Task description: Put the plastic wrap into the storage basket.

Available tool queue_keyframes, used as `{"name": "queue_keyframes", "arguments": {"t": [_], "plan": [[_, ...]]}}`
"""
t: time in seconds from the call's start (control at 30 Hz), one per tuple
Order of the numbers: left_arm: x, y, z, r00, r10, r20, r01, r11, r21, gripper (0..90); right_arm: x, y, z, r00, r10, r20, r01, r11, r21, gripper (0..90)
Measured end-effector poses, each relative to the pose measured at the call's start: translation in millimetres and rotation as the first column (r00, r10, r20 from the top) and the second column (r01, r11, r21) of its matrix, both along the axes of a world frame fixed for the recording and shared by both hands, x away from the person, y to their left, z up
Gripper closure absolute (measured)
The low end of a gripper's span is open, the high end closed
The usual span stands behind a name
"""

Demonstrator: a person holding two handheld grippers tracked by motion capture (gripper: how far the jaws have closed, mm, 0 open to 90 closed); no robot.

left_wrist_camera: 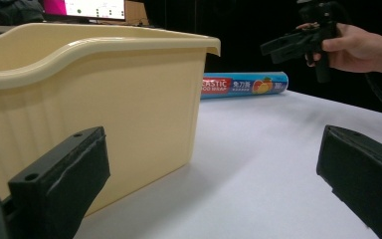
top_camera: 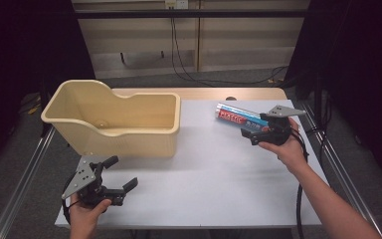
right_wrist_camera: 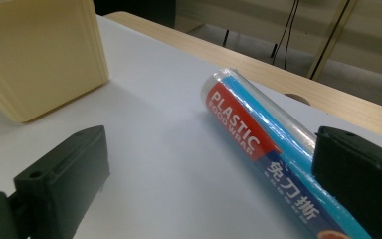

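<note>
The right gripper (top_camera: 259, 133) has its jaws spread wide at the near end of the plastic wrap roll (top_camera: 239, 119), which lies on the desk (top_camera: 214, 169) toward two o'clock, pointing at the bin (top_camera: 114, 122). To grip well, I would straddle the tube squarely and close on it away from the tip, so it cannot roll off. The left gripper (top_camera: 120, 174), jaws also wide and empty, waits at seven o'clock. In the right gripper view the roll's near end is cut off; whether a jaw touches it is unclear.

The white table (top_camera: 214, 174) carries a cream basket (top_camera: 124, 132) and a plastic-wrap roll (top_camera: 238, 118).
</note>
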State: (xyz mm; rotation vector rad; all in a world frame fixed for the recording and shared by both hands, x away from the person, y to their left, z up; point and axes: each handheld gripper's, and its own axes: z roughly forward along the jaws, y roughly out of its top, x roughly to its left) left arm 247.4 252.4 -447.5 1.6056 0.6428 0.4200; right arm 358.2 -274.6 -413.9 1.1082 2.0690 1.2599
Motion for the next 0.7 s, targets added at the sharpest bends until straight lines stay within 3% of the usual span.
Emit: {"name": "queue_keyframes", "arguments": {"t": [0.13, 0.23, 0.4, 0.43, 0.57, 0.7], "plan": [[0.3, -0.8, -0.3, 1.0, -0.007, -0.002, 0.007, 0.9999, 0.009, 0.0, 11.3, -0.7, 1.4, 0.9998, -0.01, -0.019, 0.01, 1.0, -0.029, 1.1], [0.7, -1.8, -0.4, 0.9999, -0.012, -0.002, 0.012, 0.9998, 0.016, 0.0, 25.9, 0.9, -1.2, 0.9976, -0.005, -0.069, -0.001, 0.996, -0.09, 1.1], [1.0, -2.4, -0.7, 0.9998, -0.019, -0.002, 0.019, 0.9996, 0.023, 0.0, 38.4, 2.5, -5.2, 0.9944, -0.006, -0.105, -0.007, 0.992, -0.13, 1.1], [1.1, -2.5, -0.9, 0.9998, -0.02, -0.003, 0.02, 0.9995, 0.024, 0.0, 44.2, 4.4, -6.8, 0.9927, 0.0, -0.12, -0.019, 0.987, -0.16, 1.3], [1.7, -2.5, -1.8, 0.9997, -0.022, -0.008, 0.022, 0.9993, 0.029, 0.0, 52.6, 6.8, -7.9, 0.9897, 0.007, -0.143, -0.035, 0.98, -0.193, 1.6], [2.4, -2.6, -2.3, 0.9997, -0.022, -0.009, 0.022, 0.9992, 0.033, 0.0, 68.3, 5.2, -10.1, 0.9803, -0.001, -0.197, -0.046, 0.971, -0.235, 2.0]]}}
